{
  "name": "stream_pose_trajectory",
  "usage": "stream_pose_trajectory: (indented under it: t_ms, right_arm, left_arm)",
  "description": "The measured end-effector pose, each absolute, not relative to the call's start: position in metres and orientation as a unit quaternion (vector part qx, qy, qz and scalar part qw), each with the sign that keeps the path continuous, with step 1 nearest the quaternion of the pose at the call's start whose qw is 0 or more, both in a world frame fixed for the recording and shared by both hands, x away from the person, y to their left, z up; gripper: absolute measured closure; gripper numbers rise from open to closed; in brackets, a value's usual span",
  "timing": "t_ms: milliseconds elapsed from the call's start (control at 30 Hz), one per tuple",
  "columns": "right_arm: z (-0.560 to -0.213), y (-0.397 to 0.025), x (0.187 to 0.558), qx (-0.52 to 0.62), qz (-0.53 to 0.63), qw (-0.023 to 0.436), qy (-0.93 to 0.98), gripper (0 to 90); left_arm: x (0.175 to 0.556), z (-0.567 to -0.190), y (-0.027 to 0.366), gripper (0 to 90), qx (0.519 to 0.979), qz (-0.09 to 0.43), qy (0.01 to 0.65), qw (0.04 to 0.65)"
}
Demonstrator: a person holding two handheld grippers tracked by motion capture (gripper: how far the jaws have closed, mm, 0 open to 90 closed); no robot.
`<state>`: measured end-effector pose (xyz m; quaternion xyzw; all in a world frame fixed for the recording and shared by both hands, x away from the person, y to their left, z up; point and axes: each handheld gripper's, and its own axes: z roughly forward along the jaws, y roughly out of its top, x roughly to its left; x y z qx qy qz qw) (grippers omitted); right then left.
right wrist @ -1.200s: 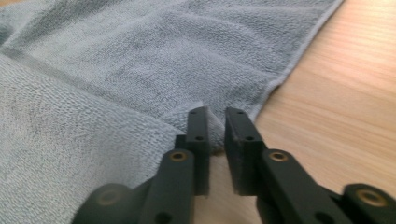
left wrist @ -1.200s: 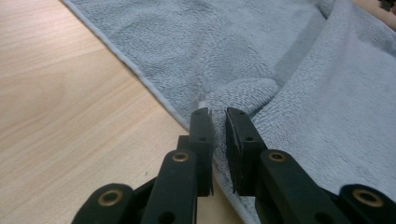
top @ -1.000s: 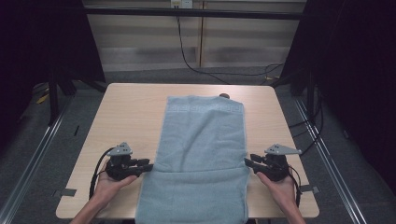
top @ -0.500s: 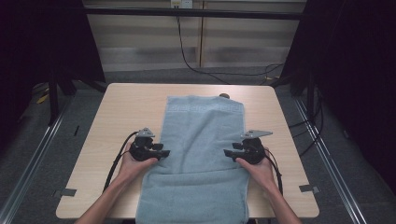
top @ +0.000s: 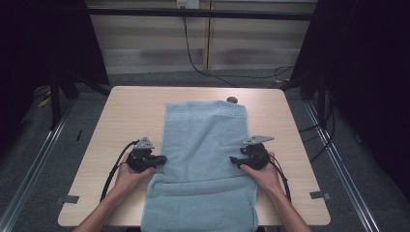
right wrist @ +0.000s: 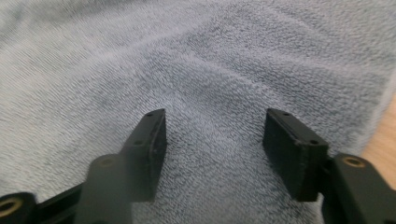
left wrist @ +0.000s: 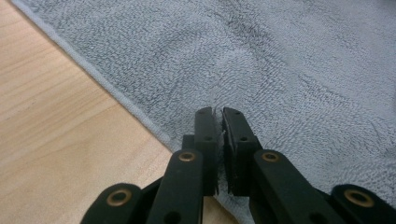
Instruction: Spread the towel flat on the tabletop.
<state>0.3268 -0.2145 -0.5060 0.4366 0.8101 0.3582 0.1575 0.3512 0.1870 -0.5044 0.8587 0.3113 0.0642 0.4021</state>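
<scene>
- The towel (top: 203,164) is pale blue-grey terry, with a woven Greek-key band across its far end and a lighter hemmed edge.
- The table (top: 125,116) is light wood-grain beige.
- The left gripper (left wrist: 218,112) has black jaws with brass-coloured rivets.
- The right gripper (right wrist: 212,140) is black too, with a grey plate on top.

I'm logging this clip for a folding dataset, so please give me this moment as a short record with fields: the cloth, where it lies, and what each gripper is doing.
cloth: grey-blue towel, spread lengthwise, near end hanging over the table's front edge
surface: light wooden table
left gripper: at the towel's left edge, fingers nearly together with a fold of the towel edge between them
right gripper: at the towel's right edge, fingers wide apart over the terry, nothing between them
other: small dark round thing at the towel's far right corner
</scene>
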Motion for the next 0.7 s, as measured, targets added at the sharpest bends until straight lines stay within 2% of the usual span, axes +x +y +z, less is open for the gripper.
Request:
stream_pose_trajectory:
  t_ms: [33, 67, 133, 233, 467, 700]
  right_arm:
    - [-0.506, -0.212, 0.325, 0.434, 0.353, 0.166, 0.813, 46.2]
    - [-0.506, -0.211, 0.323, 0.429, 0.356, 0.166, 0.814, 53.6]
    - [-0.505, -0.209, 0.318, 0.421, 0.360, 0.161, 0.817, 72.4]
    - [-0.504, -0.205, 0.313, 0.421, 0.360, 0.147, 0.820, 81.7]
    - [-0.502, -0.200, 0.286, 0.398, 0.367, 0.118, 0.833, 83.0]
    - [-0.498, -0.203, 0.233, 0.375, 0.369, 0.084, 0.846, 82.5]
  left_arm:
    - [0.350, -0.504, 0.188, 85.3, 0.861, 0.061, 0.307, 0.401]
    - [0.349, -0.504, 0.189, 85.2, 0.861, 0.058, 0.307, 0.401]
    - [0.344, -0.503, 0.191, 85.2, 0.862, 0.054, 0.308, 0.400]
    - [0.332, -0.503, 0.197, 85.6, 0.862, 0.047, 0.304, 0.402]
    - [0.294, -0.502, 0.212, 85.9, 0.865, 0.020, 0.291, 0.408]
    - [0.255, -0.500, 0.218, 85.7, 0.873, -0.011, 0.267, 0.407]
